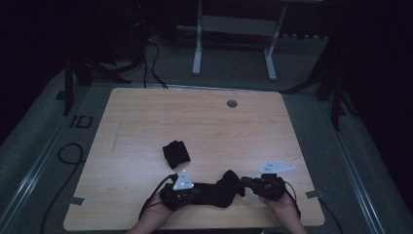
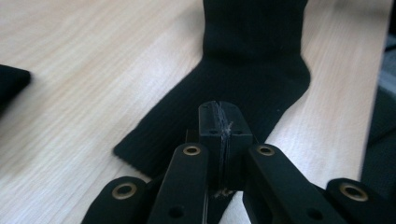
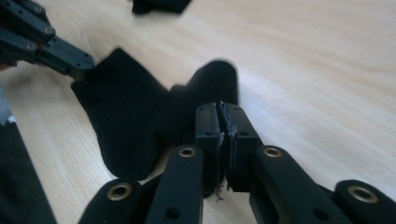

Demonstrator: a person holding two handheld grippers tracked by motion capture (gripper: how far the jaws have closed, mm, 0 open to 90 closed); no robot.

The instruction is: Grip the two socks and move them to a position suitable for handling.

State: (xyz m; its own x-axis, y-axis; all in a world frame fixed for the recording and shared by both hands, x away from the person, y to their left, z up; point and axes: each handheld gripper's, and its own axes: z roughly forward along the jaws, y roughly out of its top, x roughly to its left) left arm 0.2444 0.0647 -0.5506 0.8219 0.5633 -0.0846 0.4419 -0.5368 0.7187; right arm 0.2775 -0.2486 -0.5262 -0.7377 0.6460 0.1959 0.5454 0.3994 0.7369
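A black ribbed sock (image 1: 219, 191) lies bent near the table's front edge; another, folded (image 1: 176, 152), lies behind it.

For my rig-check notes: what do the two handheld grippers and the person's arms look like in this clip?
Both the left gripper and right gripper are black, each topped by a grey three-cornered plate and trailing a black cable. Their jaws are flat black linkage bars with brass-coloured rivets. The forearms show no sleeves.

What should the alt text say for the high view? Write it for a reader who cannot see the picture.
Two hands at the near edge of a wooden table each hold tongs, the left tongs and right tongs shut on opposite ends of a black sock lying between them. A folded black sock lies farther back on the table, in a dim room.
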